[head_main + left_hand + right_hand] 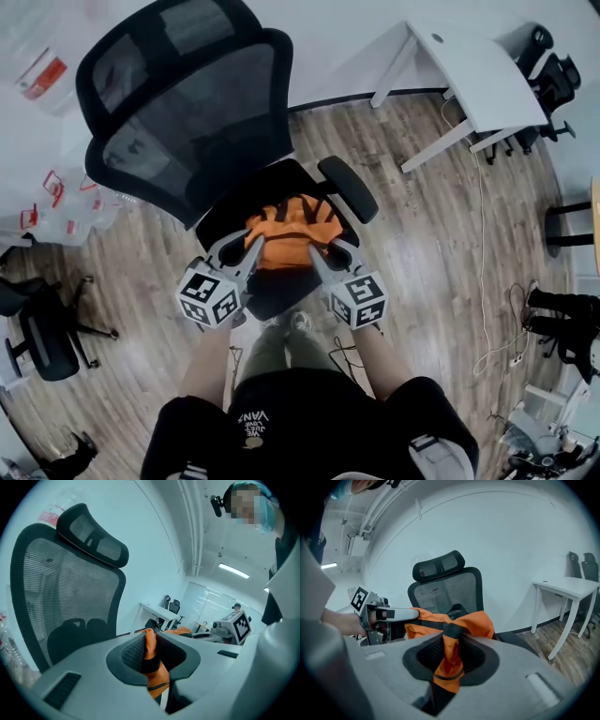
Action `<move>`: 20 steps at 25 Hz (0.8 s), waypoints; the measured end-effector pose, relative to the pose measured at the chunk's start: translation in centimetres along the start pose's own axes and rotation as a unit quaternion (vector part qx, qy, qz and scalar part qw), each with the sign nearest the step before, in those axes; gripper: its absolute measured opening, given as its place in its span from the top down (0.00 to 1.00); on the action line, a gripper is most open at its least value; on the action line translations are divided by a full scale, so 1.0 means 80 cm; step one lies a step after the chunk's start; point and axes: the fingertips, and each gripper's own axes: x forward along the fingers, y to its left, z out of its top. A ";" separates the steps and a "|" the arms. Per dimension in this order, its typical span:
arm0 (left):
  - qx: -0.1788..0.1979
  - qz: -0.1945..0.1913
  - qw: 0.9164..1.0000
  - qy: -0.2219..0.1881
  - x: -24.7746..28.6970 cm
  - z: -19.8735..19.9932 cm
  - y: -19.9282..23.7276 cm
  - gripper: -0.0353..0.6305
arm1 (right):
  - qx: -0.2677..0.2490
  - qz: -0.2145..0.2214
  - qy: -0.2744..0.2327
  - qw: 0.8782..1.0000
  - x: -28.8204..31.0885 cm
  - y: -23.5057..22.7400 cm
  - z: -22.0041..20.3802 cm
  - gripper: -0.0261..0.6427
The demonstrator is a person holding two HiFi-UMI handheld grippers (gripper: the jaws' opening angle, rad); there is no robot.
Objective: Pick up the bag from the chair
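Head view looks steeply down from above my arms onto the chair (pixel 187 122). Both gripper views sit close behind their jaws, facing the backrest. All three share the chair and the bag (pixel 291 230).

**Orange bag over the chair seat**

The bag (pixel 292 230) is orange with black straps, soft and crumpled. It is bunched over the middle of the chair's (pixel 187 112) black seat. The left gripper (pixel 251 246) pinches its left edge and the right gripper (pixel 323 248) its right edge.
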 end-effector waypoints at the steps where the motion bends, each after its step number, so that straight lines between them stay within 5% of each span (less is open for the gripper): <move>1: 0.001 -0.001 1.000 -0.002 -0.002 0.005 -0.002 0.84 | -0.002 0.000 -0.002 1.000 -0.003 0.001 0.004 0.85; 20: 0.032 -0.006 0.998 -0.049 -0.038 0.089 -0.042 0.84 | -0.025 0.000 -0.049 0.999 -0.049 0.029 0.085 0.85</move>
